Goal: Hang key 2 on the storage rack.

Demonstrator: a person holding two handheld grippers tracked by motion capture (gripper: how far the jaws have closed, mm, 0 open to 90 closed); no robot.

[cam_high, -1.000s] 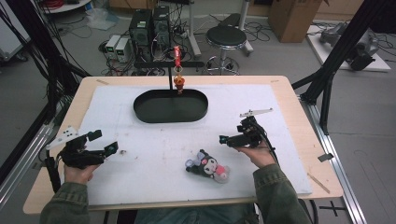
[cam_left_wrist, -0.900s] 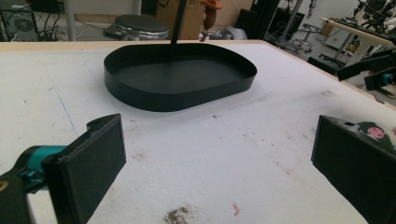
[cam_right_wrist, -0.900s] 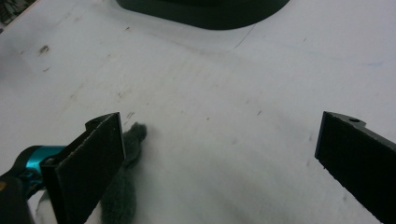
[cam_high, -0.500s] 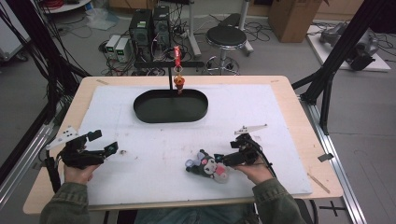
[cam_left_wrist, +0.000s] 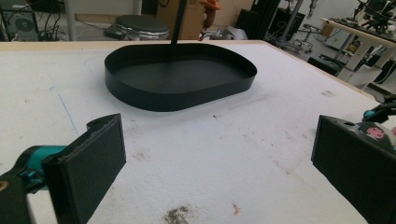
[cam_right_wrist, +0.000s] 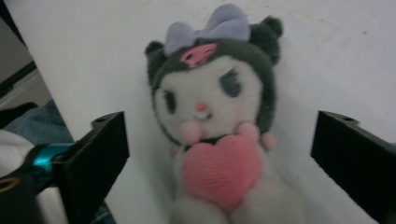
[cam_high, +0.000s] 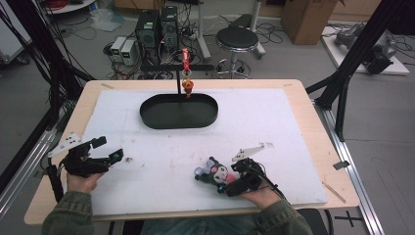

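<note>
A small plush toy with a dark hood, white face, lilac bow and pink heart lies on the white table cover near the front edge. In the right gripper view the plush toy lies between the wide-apart jaws of my right gripper, untouched by either. From above, my right gripper sits just right of the toy and is open. A black oval tray stands at the back centre. My left gripper hovers open at the front left, its jaws facing the black oval tray with nothing between them.
A black post behind the tray carries a red tag and a small orange figure hanging over the tray's back rim. The table's wooden border frames the white cover. Dark frame struts stand at the left and right sides.
My right gripper has moved forward and left, from beside the table's right middle to right next to the plush toy, now straddling it. The left gripper has stayed put.
</note>
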